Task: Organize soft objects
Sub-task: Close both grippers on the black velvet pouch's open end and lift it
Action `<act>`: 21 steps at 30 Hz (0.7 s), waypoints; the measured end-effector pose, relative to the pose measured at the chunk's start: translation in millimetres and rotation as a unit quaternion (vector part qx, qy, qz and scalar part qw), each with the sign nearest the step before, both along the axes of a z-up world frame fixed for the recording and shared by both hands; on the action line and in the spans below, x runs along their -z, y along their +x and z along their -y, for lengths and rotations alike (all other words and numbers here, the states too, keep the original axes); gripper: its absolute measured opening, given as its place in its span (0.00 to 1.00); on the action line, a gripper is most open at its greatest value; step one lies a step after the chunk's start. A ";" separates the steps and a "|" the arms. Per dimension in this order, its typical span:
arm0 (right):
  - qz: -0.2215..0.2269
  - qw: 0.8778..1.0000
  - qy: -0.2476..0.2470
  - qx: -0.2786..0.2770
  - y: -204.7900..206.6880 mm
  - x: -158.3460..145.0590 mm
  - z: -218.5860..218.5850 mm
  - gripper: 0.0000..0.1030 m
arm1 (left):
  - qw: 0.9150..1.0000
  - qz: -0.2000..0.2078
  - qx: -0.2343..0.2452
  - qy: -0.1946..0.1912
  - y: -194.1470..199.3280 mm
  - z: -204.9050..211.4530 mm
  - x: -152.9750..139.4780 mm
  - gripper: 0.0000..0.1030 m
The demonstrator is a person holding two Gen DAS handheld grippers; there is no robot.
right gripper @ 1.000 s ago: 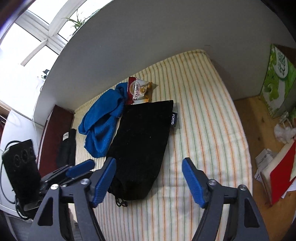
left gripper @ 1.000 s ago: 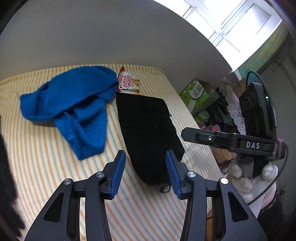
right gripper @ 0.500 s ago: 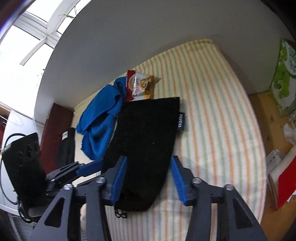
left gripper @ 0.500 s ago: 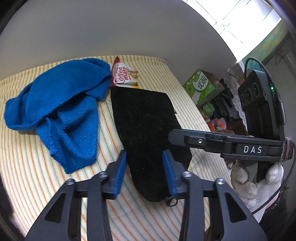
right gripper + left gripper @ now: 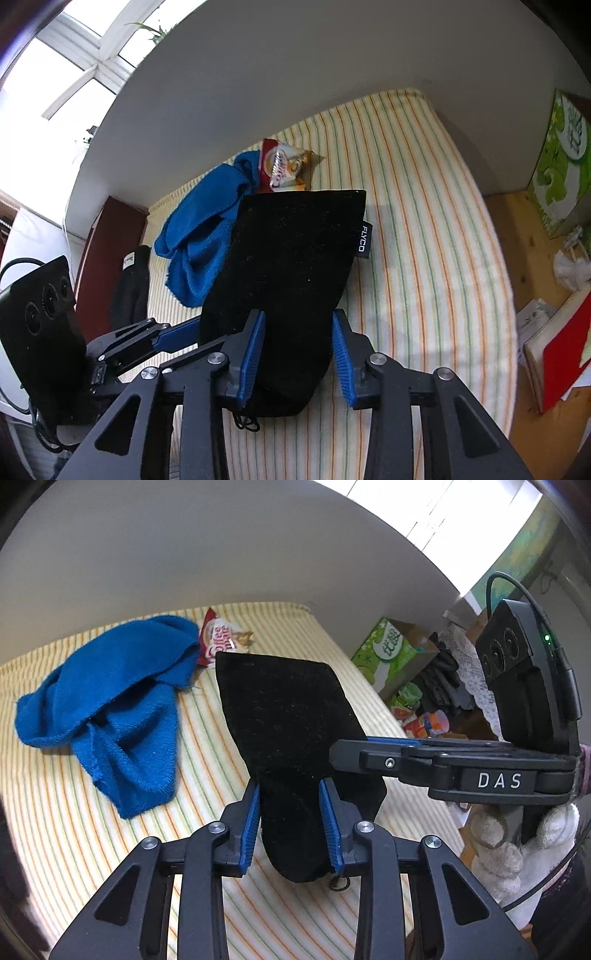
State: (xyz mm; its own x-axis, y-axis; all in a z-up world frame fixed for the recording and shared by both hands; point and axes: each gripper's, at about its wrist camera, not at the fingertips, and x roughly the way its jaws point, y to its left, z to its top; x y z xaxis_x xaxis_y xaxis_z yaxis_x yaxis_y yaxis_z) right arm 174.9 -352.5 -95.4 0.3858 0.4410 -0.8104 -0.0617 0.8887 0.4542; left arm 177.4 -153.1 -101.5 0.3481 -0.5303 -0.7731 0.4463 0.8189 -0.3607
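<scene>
A black velvet drawstring pouch [image 5: 284, 723] lies on the striped bed; it also shows in the right wrist view [image 5: 291, 258], with a FLYCO tag on its right side. My left gripper [image 5: 290, 825] is narrowly open, its blue pads on either side of the pouch's near end. My right gripper [image 5: 299, 354] is narrowly open over the same end from the right. A crumpled blue towel [image 5: 110, 698] lies left of the pouch, and shows in the right wrist view [image 5: 207, 236] too.
A Coffee-mate packet [image 5: 218, 646] lies behind the pouch near the wall. A green carton [image 5: 388, 653] and clutter stand on the floor right of the bed. A dark cabinet [image 5: 107, 251] and a black glove [image 5: 129, 291] are at the bed's left.
Both grippers moved forward and down onto the pouch's near end, and both narrowed from wide open to close about the pouch.
</scene>
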 end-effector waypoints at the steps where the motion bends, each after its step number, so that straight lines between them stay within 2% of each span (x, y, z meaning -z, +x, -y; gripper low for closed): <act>1: 0.003 1.000 -0.002 0.000 -1.9 -3.8 -0.6 0.32 | 1.000 0.002 0.000 -0.003 -1.8 -1.0 -2.1 0.29; 11: 0.037 0.999 -0.026 -0.020 -19.0 -44.6 -37.5 0.31 | 0.999 0.032 -0.018 -0.028 -23.6 -28.7 -27.9 0.29; 21: 0.064 0.994 -0.031 -0.085 -20.6 -78.6 -117.7 0.31 | 0.994 0.070 -0.071 -0.037 -50.6 -101.0 -60.4 0.29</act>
State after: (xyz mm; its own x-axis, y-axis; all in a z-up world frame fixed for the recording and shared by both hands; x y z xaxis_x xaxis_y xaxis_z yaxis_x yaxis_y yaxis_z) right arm 154.3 -234.7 -16.7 0.4119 0.4595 -0.7869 -0.2676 0.8865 0.3776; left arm 126.8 -52.1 -41.1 0.5251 -0.5211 -0.6728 0.3773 0.8512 -0.3649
